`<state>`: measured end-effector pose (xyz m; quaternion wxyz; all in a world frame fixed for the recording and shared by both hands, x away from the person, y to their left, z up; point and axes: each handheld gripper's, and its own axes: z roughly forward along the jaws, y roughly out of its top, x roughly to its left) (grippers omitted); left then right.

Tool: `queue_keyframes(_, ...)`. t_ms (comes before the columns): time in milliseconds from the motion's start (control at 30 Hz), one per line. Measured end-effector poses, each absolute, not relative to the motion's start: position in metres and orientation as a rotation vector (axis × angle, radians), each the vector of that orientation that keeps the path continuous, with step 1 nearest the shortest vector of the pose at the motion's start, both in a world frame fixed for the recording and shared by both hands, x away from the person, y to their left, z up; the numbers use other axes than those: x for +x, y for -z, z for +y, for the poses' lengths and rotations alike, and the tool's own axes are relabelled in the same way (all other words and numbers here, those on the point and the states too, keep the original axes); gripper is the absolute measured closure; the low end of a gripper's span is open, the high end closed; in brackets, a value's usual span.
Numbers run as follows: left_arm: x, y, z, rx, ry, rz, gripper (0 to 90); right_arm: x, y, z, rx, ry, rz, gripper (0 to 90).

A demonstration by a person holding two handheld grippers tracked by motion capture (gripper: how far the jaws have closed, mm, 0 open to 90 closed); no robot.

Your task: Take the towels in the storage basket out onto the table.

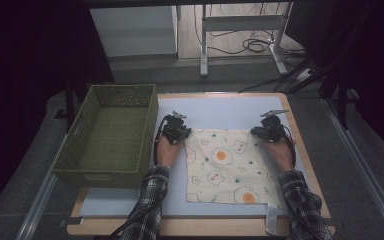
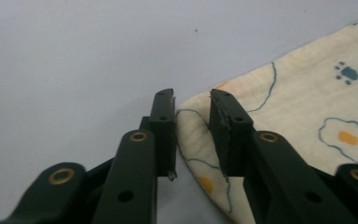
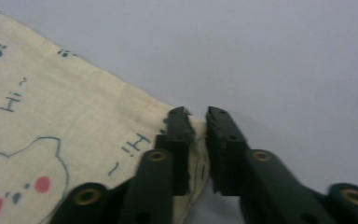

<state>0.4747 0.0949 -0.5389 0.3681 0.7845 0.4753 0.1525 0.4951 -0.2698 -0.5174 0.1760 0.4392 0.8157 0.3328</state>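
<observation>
Both far corners of the cream cotton cloth with fried-egg prints [image 1: 227, 165] are taken: the left gripper [image 2: 192, 100] straddles its corner with a gap showing, the right gripper [image 3: 196, 116] pinches its corner tight. The cloth lies flat on the pale blue tabletop [image 1: 220, 111]; folding looks unstarted, the green woven basket [image 1: 111, 135] waits empty.

Green woven basket [image 1: 111, 137] (empty) on the blue-topped table [image 1: 220, 107]
</observation>
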Motion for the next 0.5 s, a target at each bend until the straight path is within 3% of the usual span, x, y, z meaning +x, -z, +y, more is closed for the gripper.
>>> queue_keyframes(33,0.475,0.538,0.096,2.016,-0.359,1.221,85.2,0.494,0.515,-0.265,1.221,-0.906,2.329,87.7)
queue_keyframes(67,0.474,0.537,0.095,2.019,-0.372,1.22,86.5,0.494,0.514,-0.263,1.204,-0.872,2.331,88.0)
queue_keyframes(500,0.449,0.504,0.096,1.971,-0.467,1.169,87.1,0.474,0.48,-0.277,1.176,-0.988,2.255,88.0)
